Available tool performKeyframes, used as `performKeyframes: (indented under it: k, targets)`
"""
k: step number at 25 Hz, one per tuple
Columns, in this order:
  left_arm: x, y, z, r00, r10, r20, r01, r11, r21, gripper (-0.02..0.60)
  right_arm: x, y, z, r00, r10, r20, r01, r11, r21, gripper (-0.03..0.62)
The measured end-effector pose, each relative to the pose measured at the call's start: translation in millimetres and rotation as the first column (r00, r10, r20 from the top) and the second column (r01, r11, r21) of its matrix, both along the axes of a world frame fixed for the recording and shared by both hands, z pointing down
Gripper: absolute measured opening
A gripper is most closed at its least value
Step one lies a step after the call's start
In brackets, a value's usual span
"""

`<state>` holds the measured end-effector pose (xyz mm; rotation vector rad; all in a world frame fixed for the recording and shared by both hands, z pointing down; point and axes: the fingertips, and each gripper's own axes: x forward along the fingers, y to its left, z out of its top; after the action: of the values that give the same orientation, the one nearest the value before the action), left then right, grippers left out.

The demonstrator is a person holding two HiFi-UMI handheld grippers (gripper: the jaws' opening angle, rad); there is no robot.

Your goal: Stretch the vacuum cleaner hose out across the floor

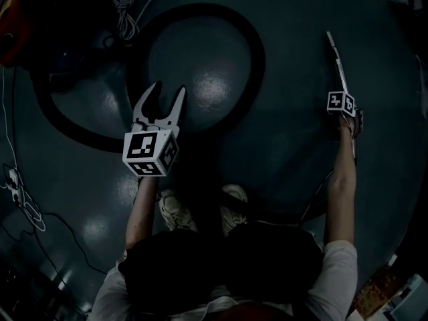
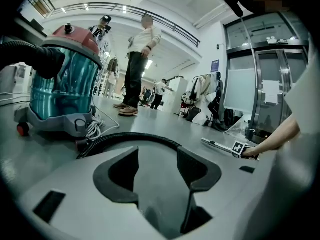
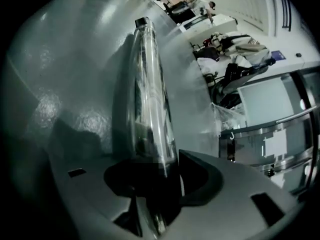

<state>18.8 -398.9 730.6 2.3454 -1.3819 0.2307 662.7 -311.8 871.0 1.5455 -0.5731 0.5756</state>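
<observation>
Left jaws: we see the left gripper point(image 2: 157, 156) with its pads wide apart and only bare floor between them.
Right jaws: the right gripper point(image 3: 155, 164) is closed on the shiny metal wand point(image 3: 145, 94), which runs straight out from between the pads and ends in a dark tip.
Left gripper's place: in the head view we find it point(image 1: 168, 89) held over the near edge of the hose loop, apart from the hose.
Right gripper's place: it point(image 1: 342, 93) is far out at the right on an outstretched arm, with the wand point(image 1: 336, 62) pointing away from us.
Hose: the black ribbed vacuum hose point(image 1: 257, 59) lies on the floor point(image 1: 294, 146) in a nearly closed ring in front of our shoes point(image 1: 175, 209). From the left gripper view it point(image 2: 135, 138) arcs just beyond the jaw tips.
Vacuum cleaner: the canister point(image 2: 62, 79), with a teal drum and red lid, stands to the left of the loop, a thick hose end entering at its upper left.
Power cord: a white cord point(image 2: 92, 129) lies bunched at the canister's base.
Background: a bystander point(image 2: 137, 59) stands behind the canister, and glass doors point(image 2: 265, 84) are at the right.
</observation>
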Motion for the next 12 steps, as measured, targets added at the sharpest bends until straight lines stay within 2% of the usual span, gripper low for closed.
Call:
performKeyframes:
  k: [2,4,6,7,8,9,10,11,12]
  targets:
    - [3,1,-2,1.000,0.007,0.004,-0.007,1.000,0.004,0.224,-11,-23,-9,0.992,-0.088,-0.092,0.087,0.996,-0.012,0.213]
    - [4,1,-5,1.000,0.009,0.007,-0.009,1.000,0.014,0.224,-30,-52,-17,0.957,-0.235,-0.172,0.229,0.972,-0.056,0.275]
    - [6,1,-8,1.000,0.016,-0.003,-0.015,1.000,0.017,0.224,-60,-83,-23,0.897,-0.392,-0.206,0.386,0.920,-0.069,0.288]
    - [7,2,-10,0.999,0.019,-0.026,-0.018,1.000,0.015,0.224,-78,-98,-25,0.868,-0.460,-0.185,0.461,0.887,-0.043,0.288]
    - [7,2,-14,0.998,0.021,-0.063,-0.021,1.000,0.012,0.224,-99,-110,-24,0.854,-0.506,-0.117,0.511,0.859,0.015,0.288]
    - [7,2,-18,0.995,0.023,-0.100,-0.022,1.000,0.012,0.224,-119,-120,-21,0.856,-0.517,0.007,0.514,0.852,0.101,0.288]
    - [7,2,-21,0.993,0.029,-0.118,-0.026,0.999,0.023,0.224,-139,-128,-17,0.854,-0.494,0.162,0.466,0.866,0.181,0.288]
    - [7,2,-25,0.993,0.038,-0.109,-0.034,0.998,0.044,0.224,-156,-133,-15,0.837,-0.458,0.299,0.406,0.887,0.221,0.287]
    - [8,2,-26,0.996,0.050,-0.079,-0.045,0.997,0.068,0.224,-171,-138,-16,0.817,-0.449,0.361,0.399,0.893,0.207,0.292]
